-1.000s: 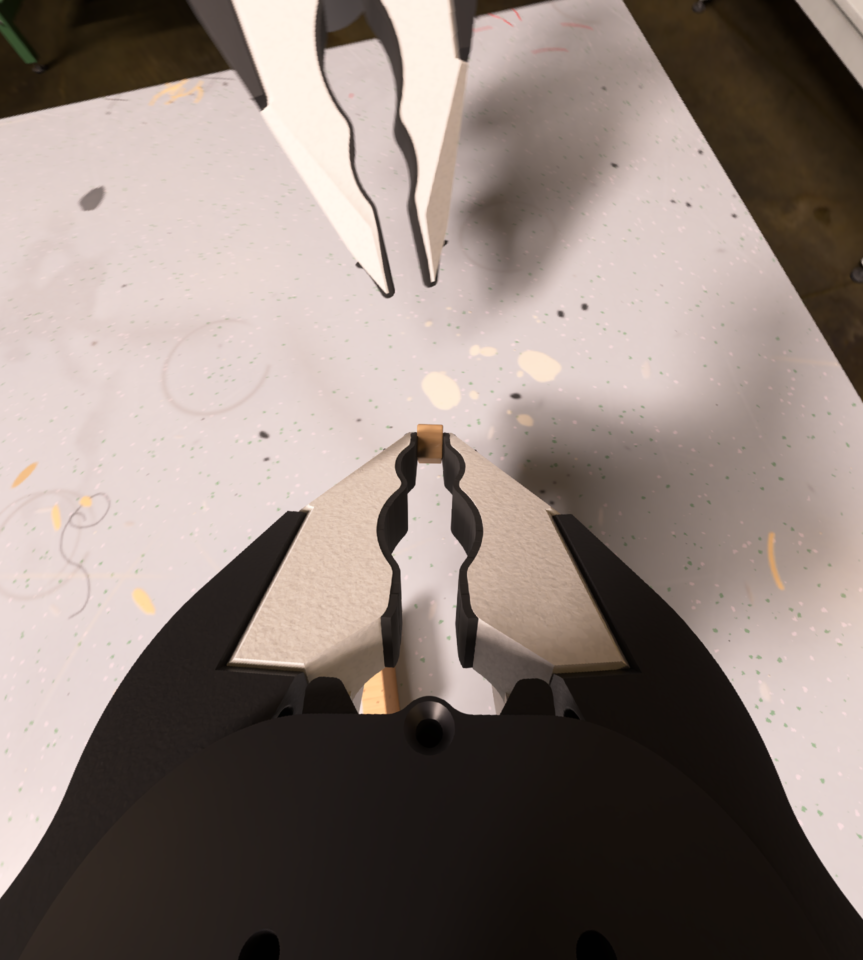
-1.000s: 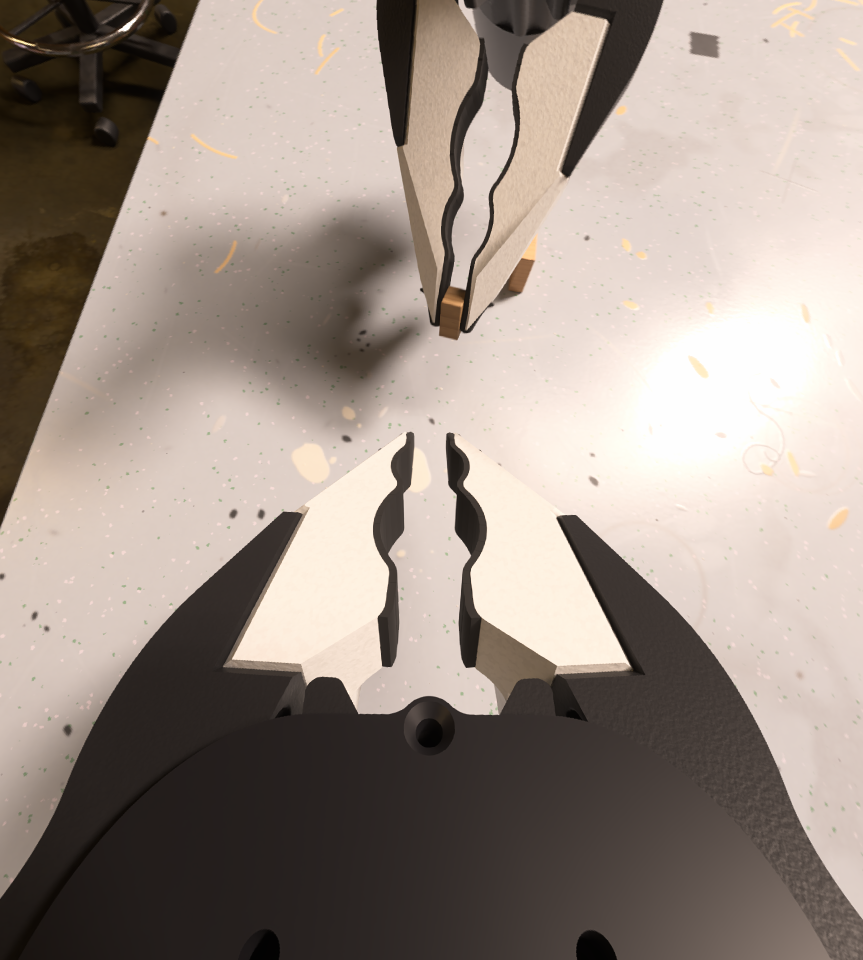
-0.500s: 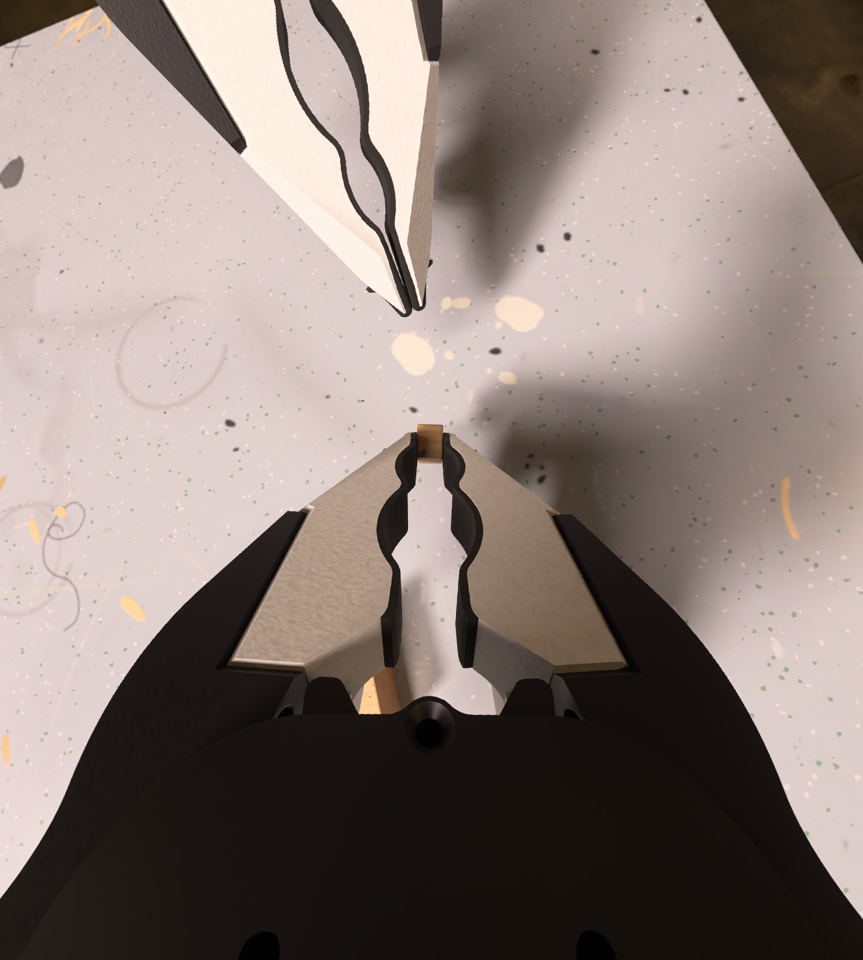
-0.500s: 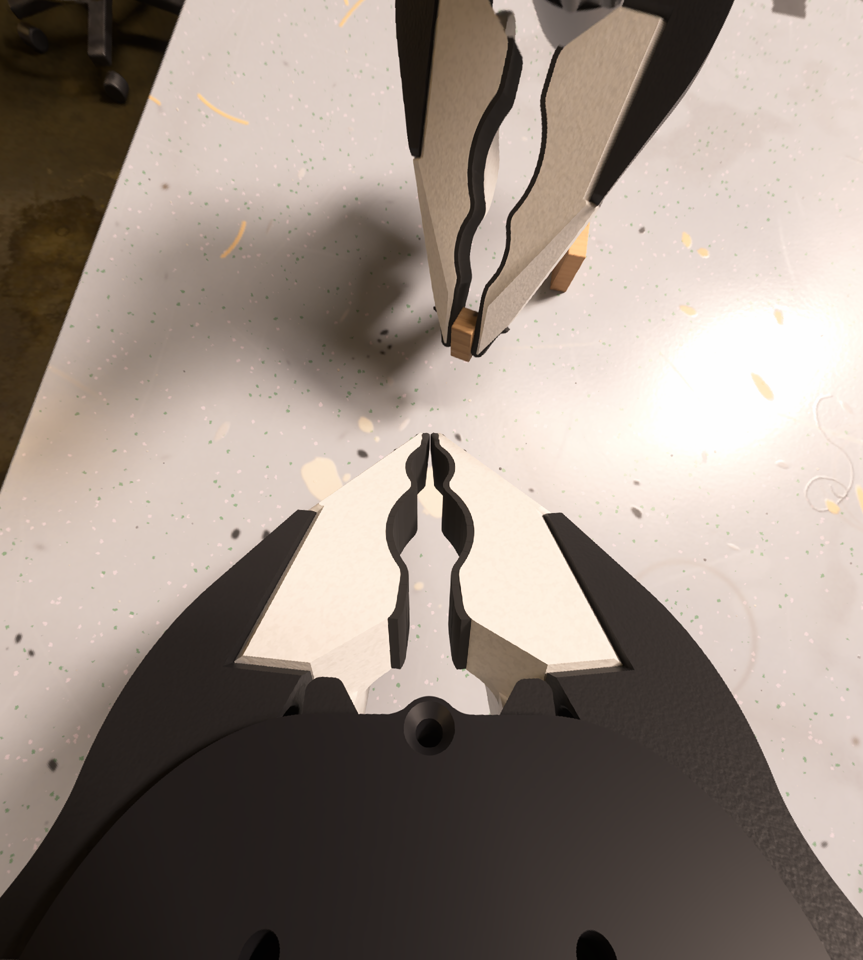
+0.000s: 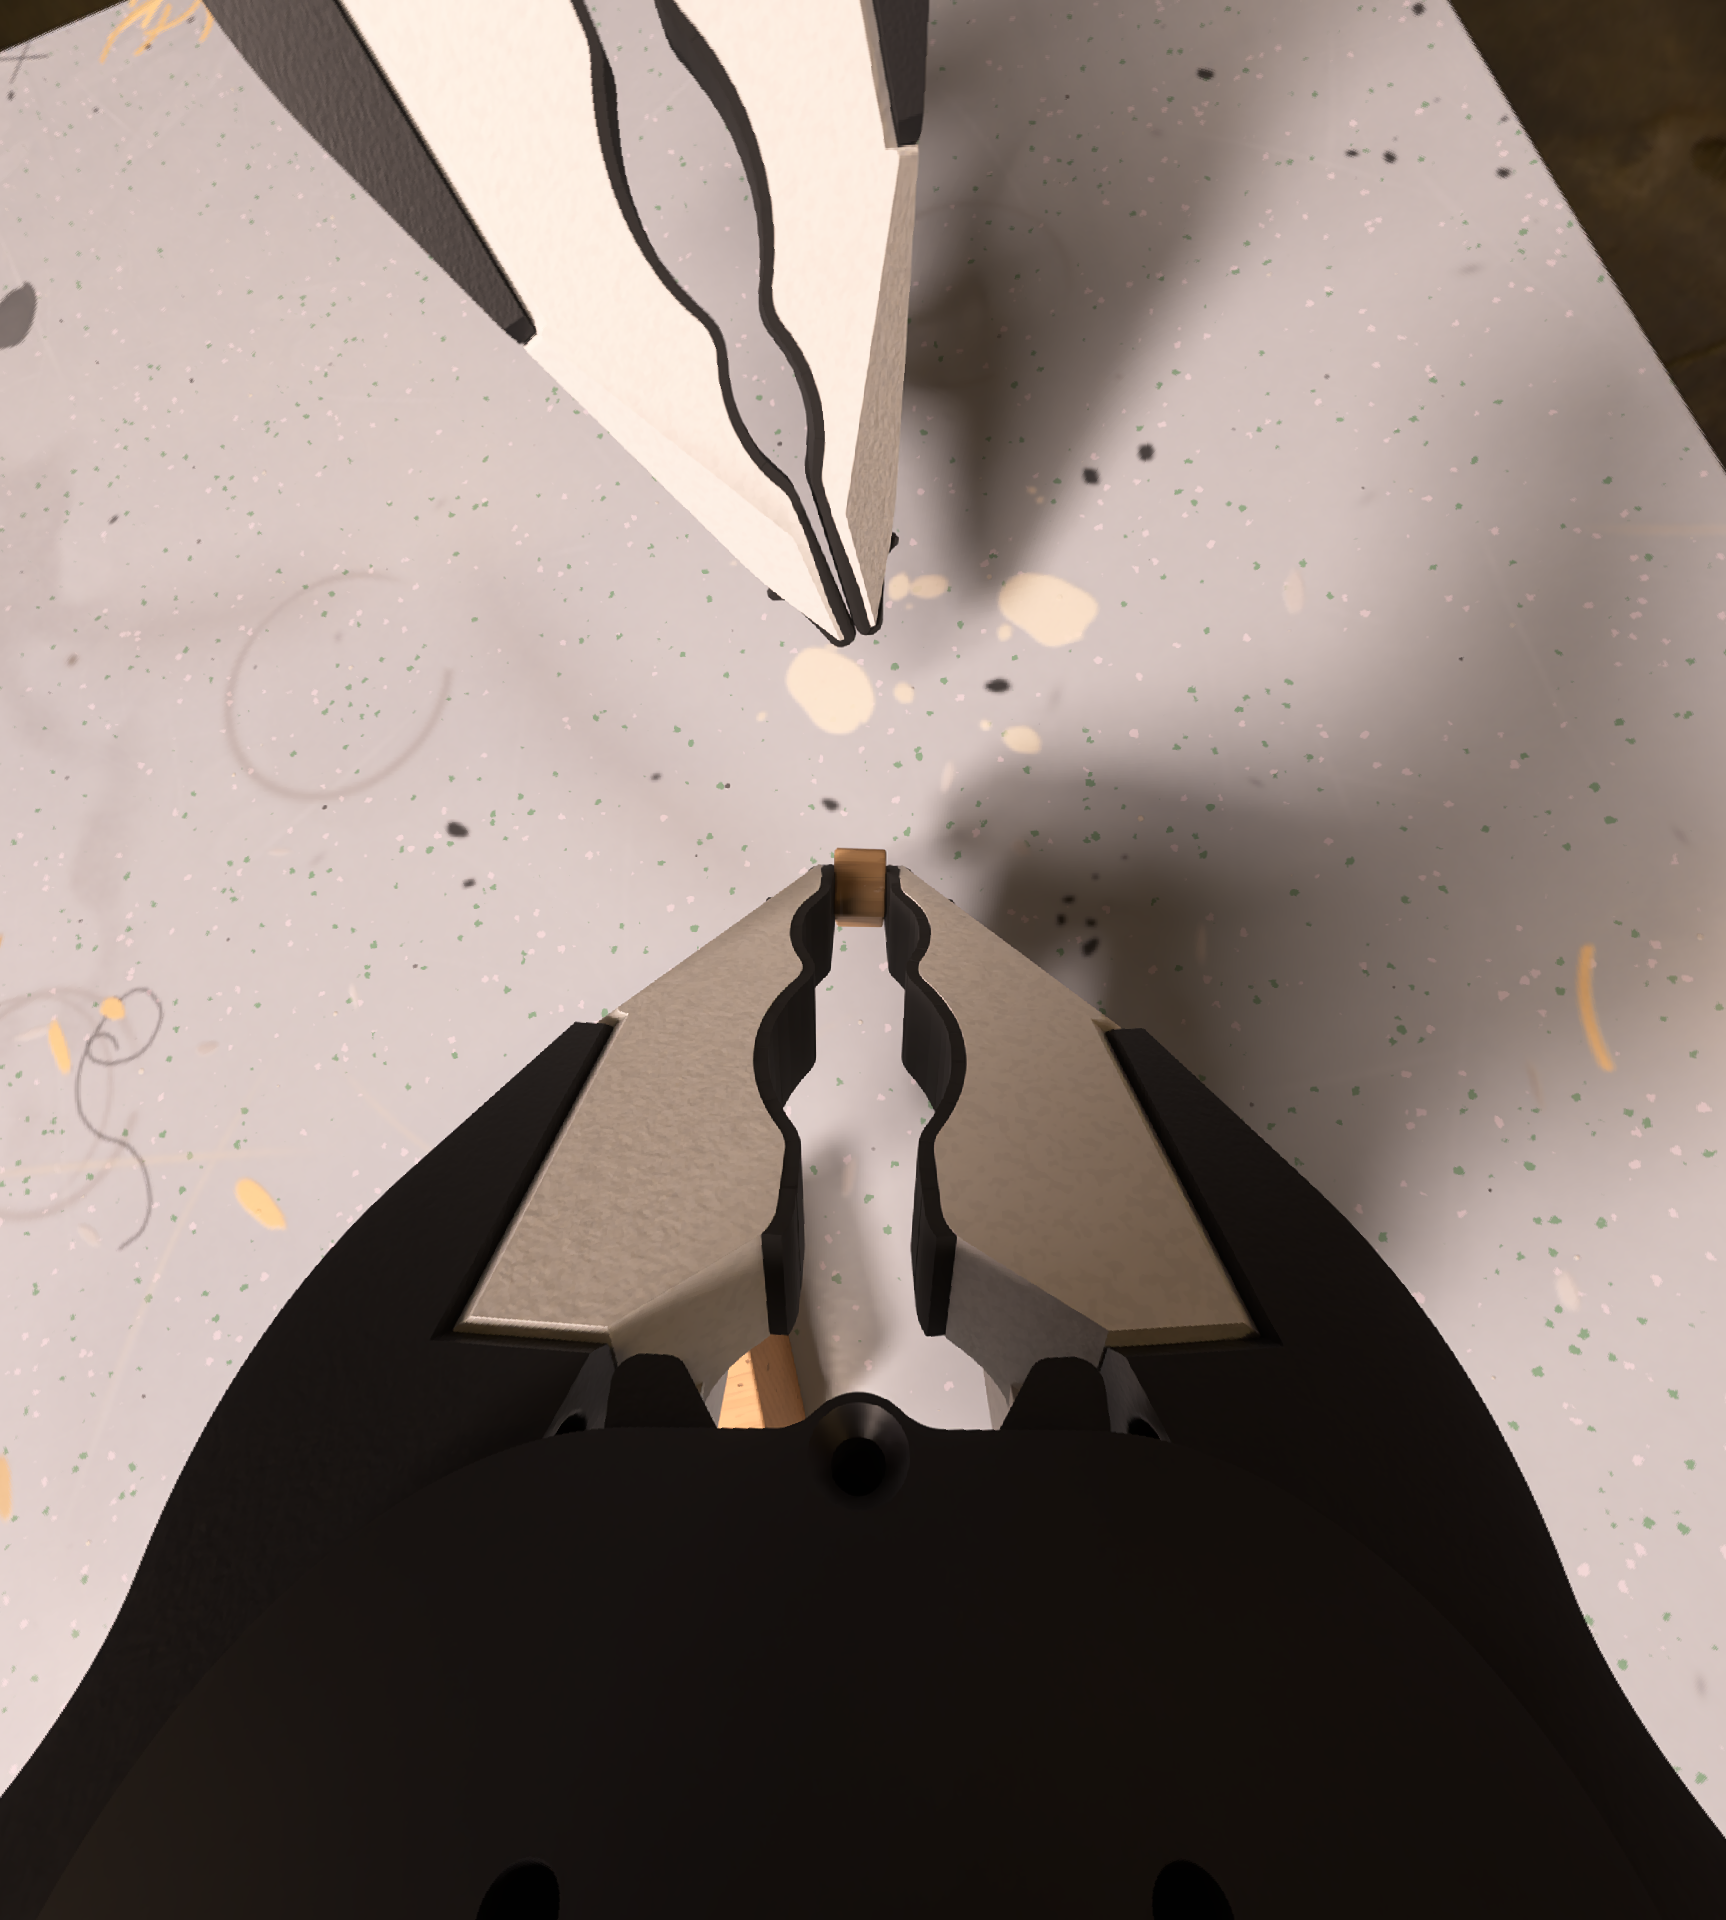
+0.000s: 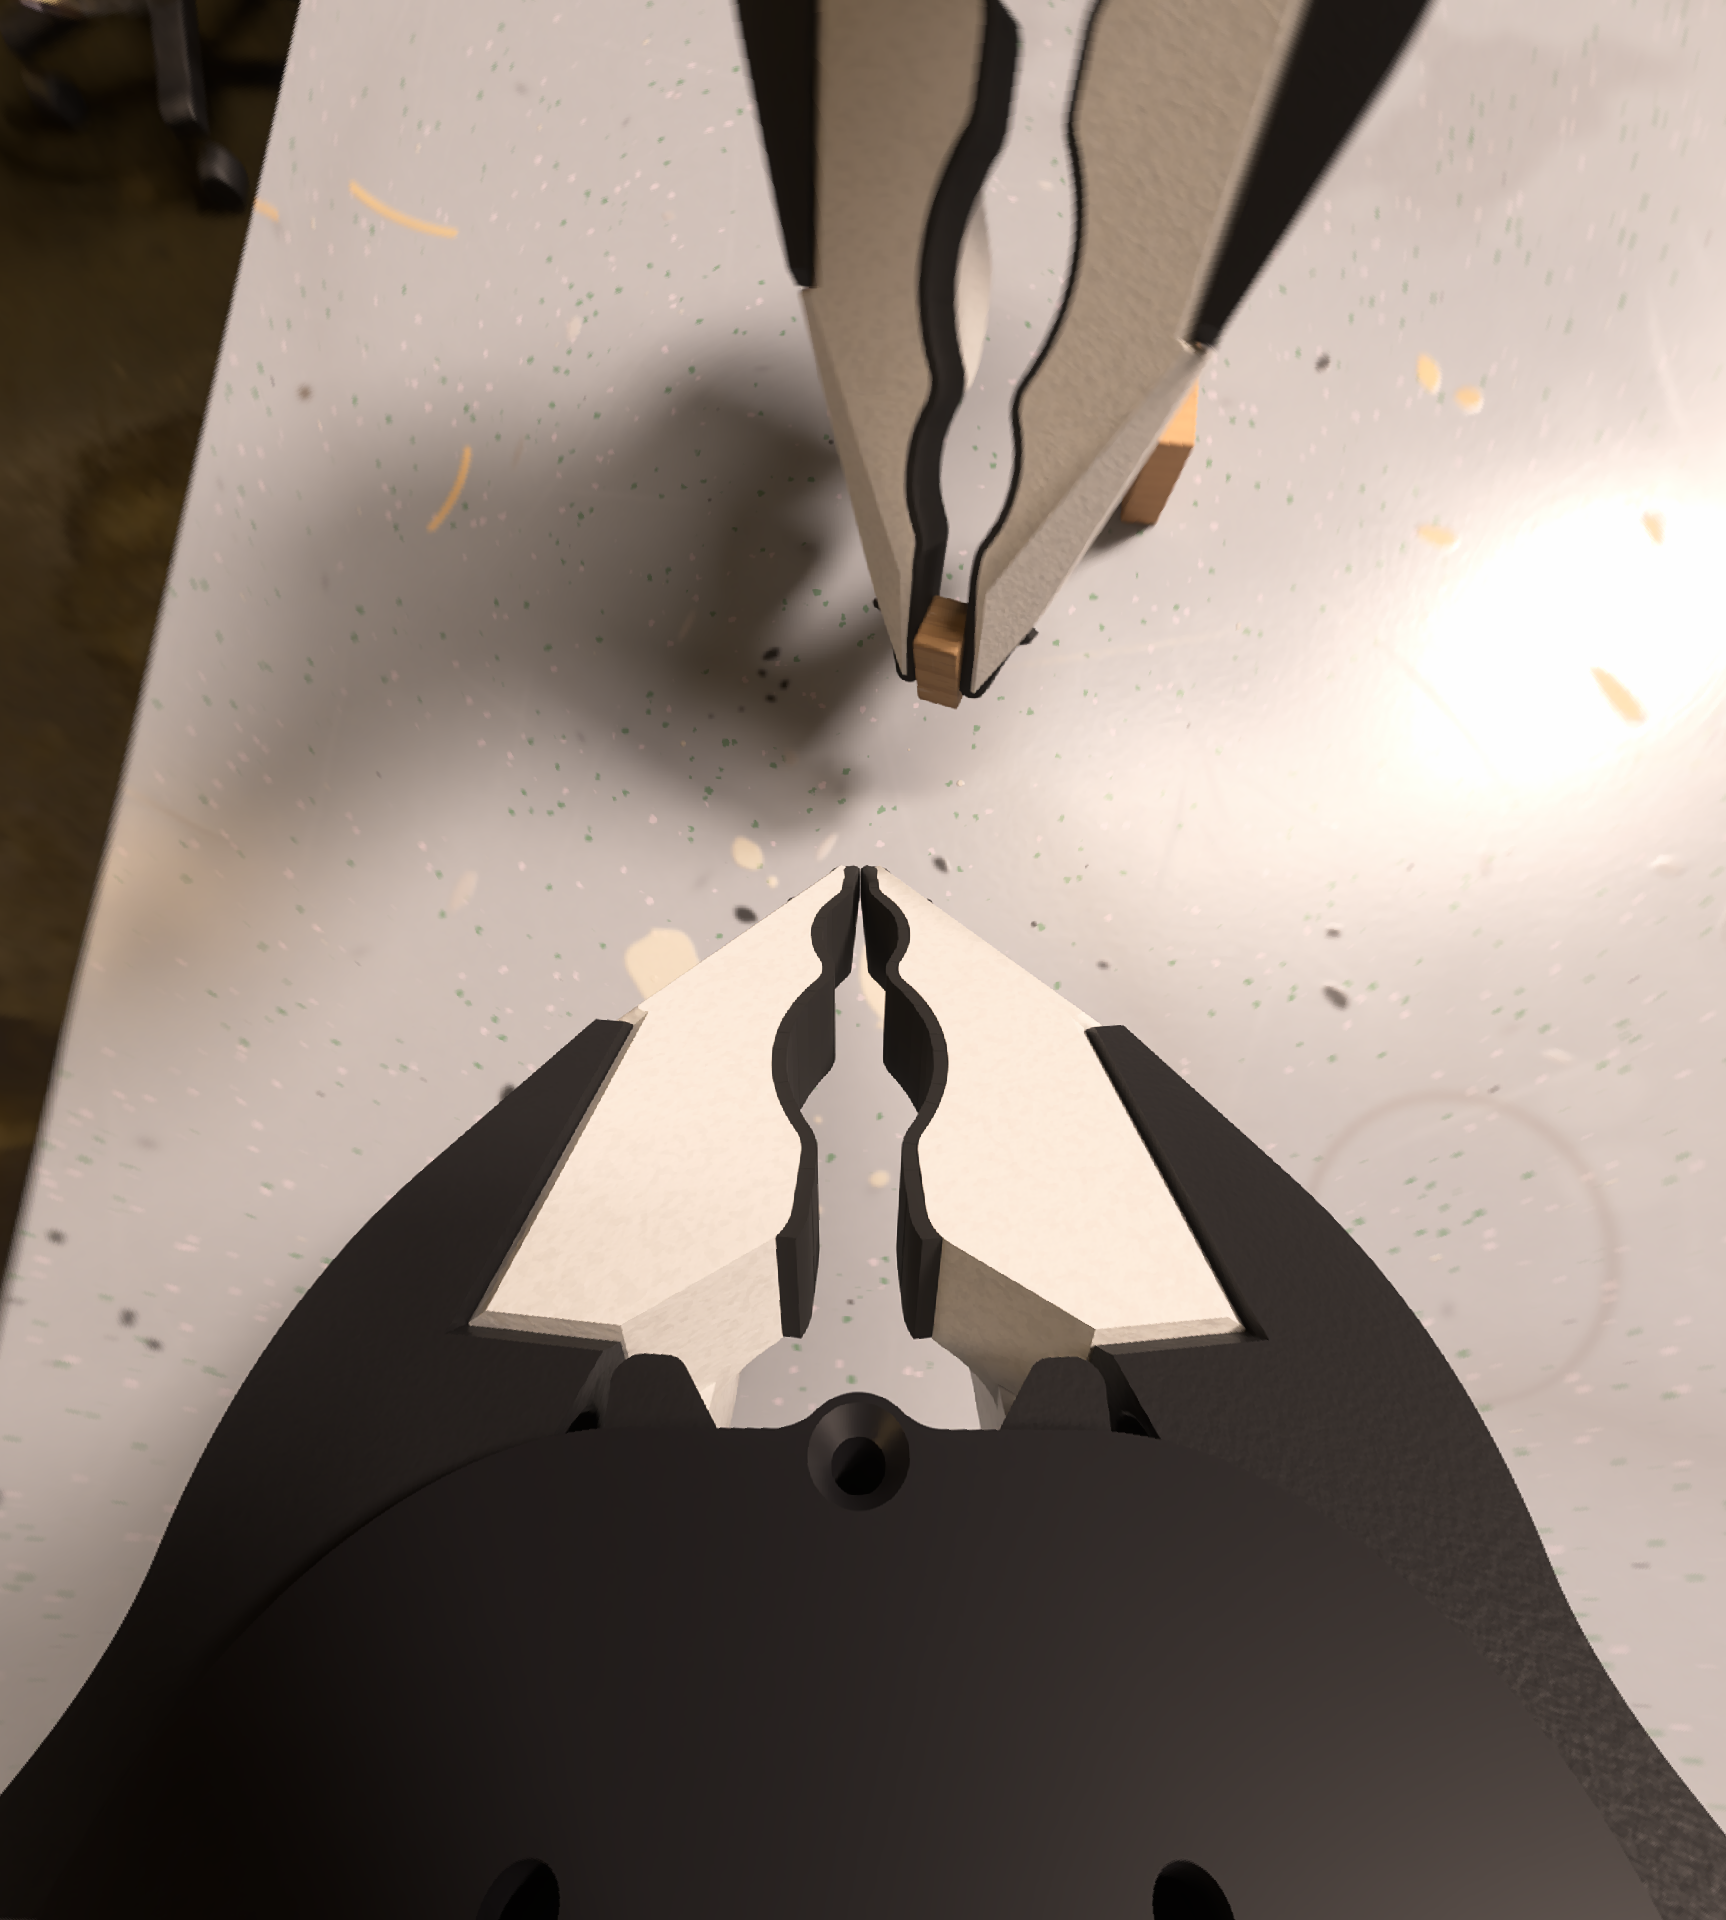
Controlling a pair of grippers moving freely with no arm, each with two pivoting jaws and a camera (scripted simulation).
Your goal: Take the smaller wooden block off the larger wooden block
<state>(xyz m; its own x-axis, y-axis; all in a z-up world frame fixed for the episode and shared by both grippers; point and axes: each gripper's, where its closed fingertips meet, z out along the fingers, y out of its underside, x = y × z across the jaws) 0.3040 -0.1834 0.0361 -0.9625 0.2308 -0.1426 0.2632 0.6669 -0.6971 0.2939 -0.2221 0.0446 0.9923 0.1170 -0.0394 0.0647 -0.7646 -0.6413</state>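
My left gripper (image 5: pixel 860 883) is shut on the smaller wooden block (image 5: pixel 860 885), pinched at its fingertips above the table. From the right wrist view the same block (image 6: pixel 940 649) shows between the left gripper's tips (image 6: pixel 942 665). The larger wooden block (image 6: pixel 1162 468) stands on the table behind the left gripper, mostly hidden by it; a sliver of it (image 5: pixel 760 1387) shows under the left gripper. My right gripper (image 6: pixel 859 875) is shut and empty, its tips facing the left gripper; it also shows in the left wrist view (image 5: pixel 846 623).
The speckled white table (image 5: pixel 1358 727) has paint flecks and ring marks. Its edge runs along the left of the right wrist view (image 6: pixel 184 727), with dark floor and an office chair base (image 6: pixel 184 104) beyond. A bright glare spot (image 6: pixel 1565 623) lies on the table to the right.
My right gripper has closed from slightly open to shut. The two grippers have come closer to each other. The left gripper keeps hold of the smaller block.
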